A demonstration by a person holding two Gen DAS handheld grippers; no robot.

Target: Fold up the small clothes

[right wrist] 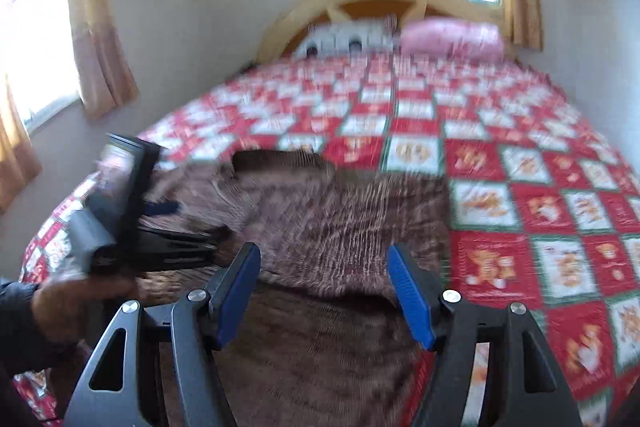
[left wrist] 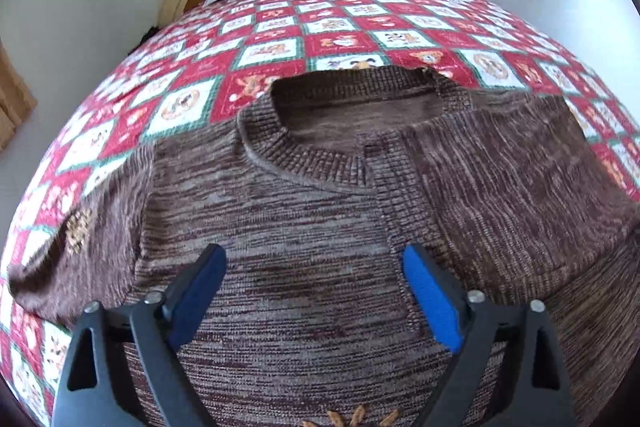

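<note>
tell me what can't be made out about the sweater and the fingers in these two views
- Sweater hem: cut off by the bottom edge in the left wrist view, behind the left gripper.
- Its orange stitched motif: only the tips show at that same edge.
- Sweater's knit and outline in the right wrist view: smeared by motion blur.
- Left gripper's fingers in the right wrist view: blurred and partly hidden by its own body.
- Right gripper: open, nothing visibly between its fingers.

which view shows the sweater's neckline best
The left wrist view: the brown knit sweater lies sharp there, its ribbed collar fully visible. The right wrist view is motion-blurred; the collar shows only as a dark opening.
</note>
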